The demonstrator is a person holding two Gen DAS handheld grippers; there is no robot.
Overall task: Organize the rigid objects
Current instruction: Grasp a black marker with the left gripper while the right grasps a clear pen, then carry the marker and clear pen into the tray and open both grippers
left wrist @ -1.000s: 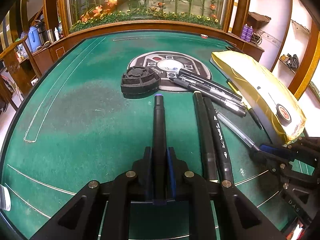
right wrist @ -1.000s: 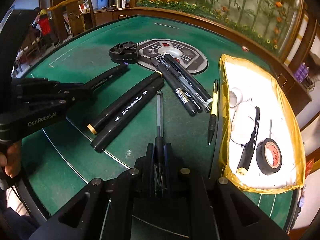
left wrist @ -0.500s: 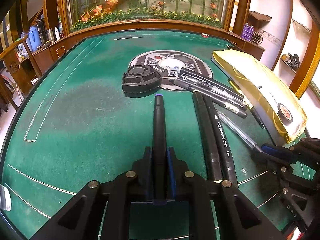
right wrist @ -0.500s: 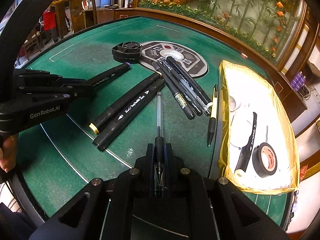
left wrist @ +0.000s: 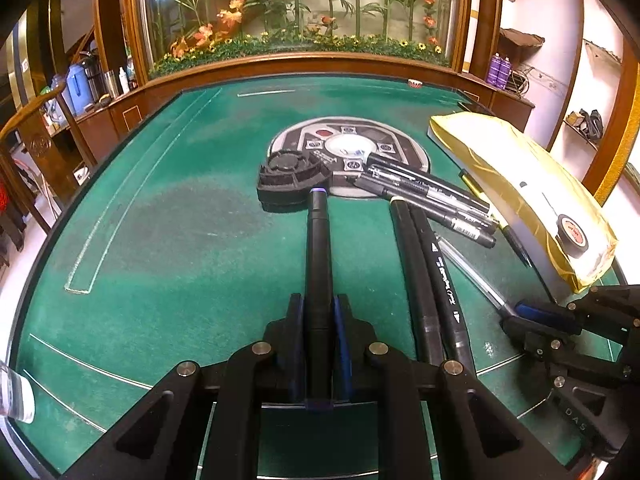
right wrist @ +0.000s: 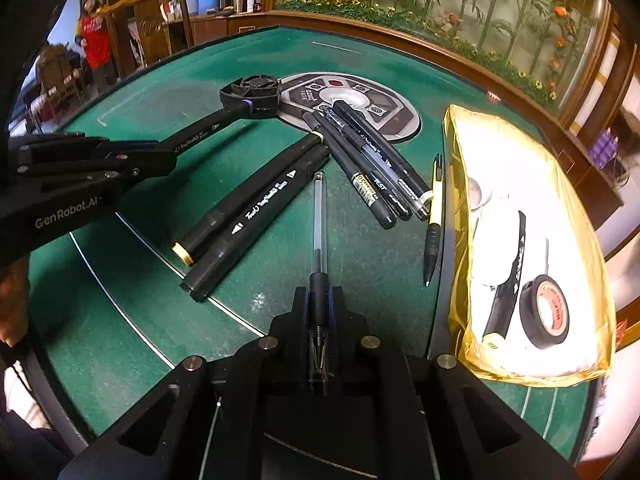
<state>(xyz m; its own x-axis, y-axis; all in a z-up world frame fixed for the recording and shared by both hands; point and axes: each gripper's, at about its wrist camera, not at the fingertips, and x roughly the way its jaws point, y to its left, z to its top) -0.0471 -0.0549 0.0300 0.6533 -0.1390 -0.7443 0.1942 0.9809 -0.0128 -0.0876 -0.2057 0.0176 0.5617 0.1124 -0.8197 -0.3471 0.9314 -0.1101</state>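
Note:
My left gripper (left wrist: 319,308) is shut on a black marker (left wrist: 318,240) with a purple tip. The tip reaches the near edge of a black fan-shaped part (left wrist: 288,176). The right wrist view shows the same left gripper (right wrist: 160,156), marker (right wrist: 208,124) and part (right wrist: 252,92) from the side. My right gripper (right wrist: 319,296) is shut on the dark end of a clear ballpoint pen (right wrist: 319,216), whose barrel points away over the green felt. The left wrist view shows the right gripper (left wrist: 516,316) low on the right.
Two thick black markers (right wrist: 248,208) lie side by side between the grippers. Several thin black pens (right wrist: 368,160) fan out from a round grey panel (right wrist: 384,112). A yellow-black pen (right wrist: 435,216) lies beside a gold-edged white tray (right wrist: 456,200) holding a marker (right wrist: 508,280) and a tape roll (right wrist: 548,312).

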